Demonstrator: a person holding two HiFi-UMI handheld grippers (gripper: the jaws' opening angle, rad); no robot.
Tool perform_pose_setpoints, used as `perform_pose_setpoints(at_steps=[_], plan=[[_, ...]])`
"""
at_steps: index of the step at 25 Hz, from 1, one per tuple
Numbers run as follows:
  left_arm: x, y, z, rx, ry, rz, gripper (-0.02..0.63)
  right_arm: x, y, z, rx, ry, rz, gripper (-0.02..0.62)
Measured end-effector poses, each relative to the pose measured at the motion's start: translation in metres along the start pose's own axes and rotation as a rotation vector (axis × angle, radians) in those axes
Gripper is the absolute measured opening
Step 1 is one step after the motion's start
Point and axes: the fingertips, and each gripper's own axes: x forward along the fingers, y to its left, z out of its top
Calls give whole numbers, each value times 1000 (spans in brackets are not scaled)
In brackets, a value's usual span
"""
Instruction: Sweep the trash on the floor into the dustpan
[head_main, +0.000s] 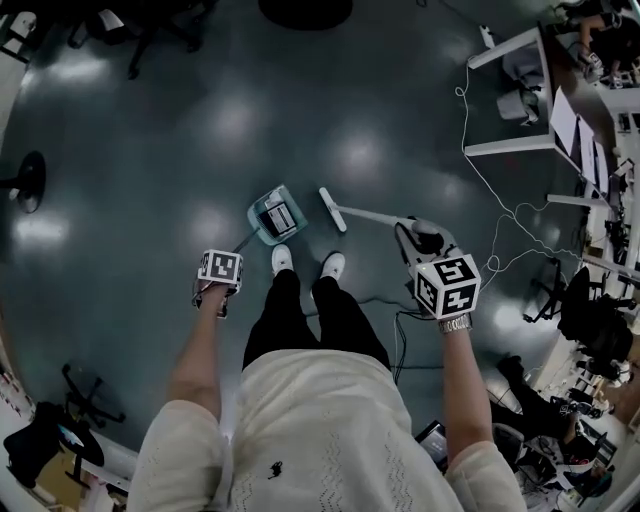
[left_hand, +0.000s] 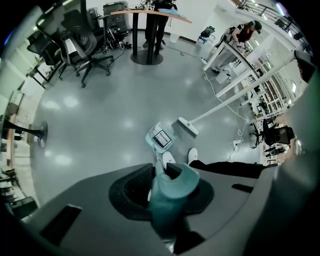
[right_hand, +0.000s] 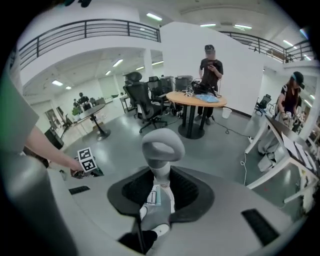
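Note:
A teal dustpan (head_main: 275, 213) rests on the grey floor just ahead of the person's white shoes (head_main: 283, 259), with a dark item inside it. My left gripper (head_main: 219, 273) is shut on the dustpan's long teal handle (left_hand: 170, 192); the pan (left_hand: 159, 138) shows beyond the jaws. My right gripper (head_main: 432, 250) is shut on the broom handle (right_hand: 159, 155), whose grey end knob stands up between the jaws. The white broom head (head_main: 332, 209) sits on the floor to the right of the pan, a short gap away; in the left gripper view the broom head (left_hand: 186, 128) lies beside the pan.
White desks (head_main: 515, 95) and a trailing cable (head_main: 495, 205) lie at the right. Office chairs (left_hand: 82, 47) and a round table (right_hand: 196, 100) with a person standing behind it are further off. A floor fan base (head_main: 25, 180) stands at the left.

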Motion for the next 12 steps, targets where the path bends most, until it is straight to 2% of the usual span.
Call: perform_pose_setpoints(at_steps=[4, 6, 12], plan=[[2, -2, -9, -9, 0, -4, 92, 29, 42, -22, -74, 62, 37, 117], [4, -3, -11, -6, -1, -7, 92, 37, 63, -30, -78, 75, 66, 117], [6, -4, -16, -15, 0, -7, 92, 43, 95, -66, 55, 132, 115, 121]])
